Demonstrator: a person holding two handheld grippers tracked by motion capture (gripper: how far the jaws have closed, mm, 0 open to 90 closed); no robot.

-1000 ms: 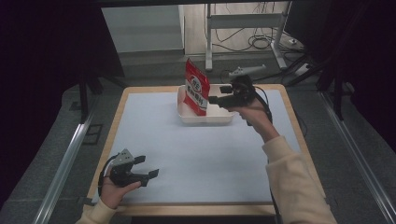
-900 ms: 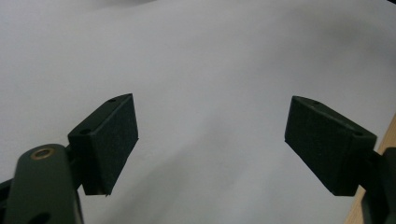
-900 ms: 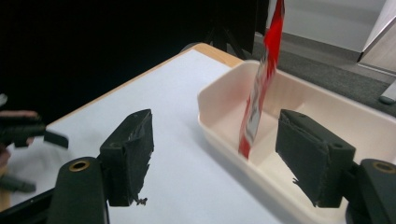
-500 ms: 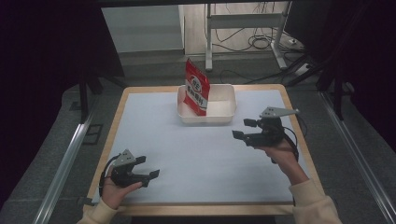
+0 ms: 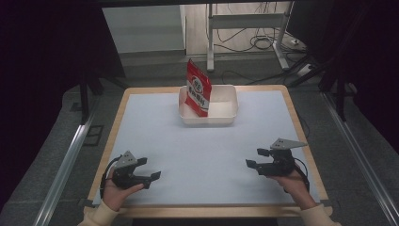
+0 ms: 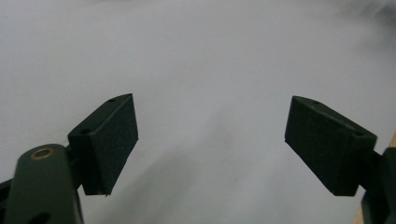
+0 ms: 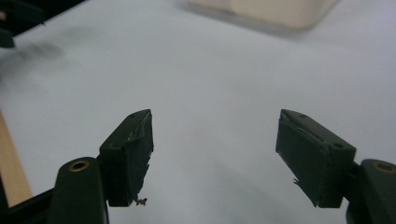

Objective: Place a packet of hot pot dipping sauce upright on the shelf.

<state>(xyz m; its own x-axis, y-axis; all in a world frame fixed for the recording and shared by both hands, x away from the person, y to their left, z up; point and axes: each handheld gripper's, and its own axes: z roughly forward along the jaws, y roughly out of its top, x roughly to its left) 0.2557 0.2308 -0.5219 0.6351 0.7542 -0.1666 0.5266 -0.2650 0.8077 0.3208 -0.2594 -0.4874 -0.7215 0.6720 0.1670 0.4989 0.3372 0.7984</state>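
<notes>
red printed snack pouch point(image 5: 198, 88) stood tilted in the shallow white plastic tray point(image 5: 225, 114) at the table's far middle. left gripper point(image 5: 151, 178) rested low at the near left, jaws wide, empty. right gripper point(image 5: 254, 157) at the near right, jaws wide, nothing between them; both well apart from the pouch.

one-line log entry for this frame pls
left gripper: open, empty, near table edge | right gripper: open, empty, near table edge | red pouch: upright in white tub, far side of table | contact: none
</notes>
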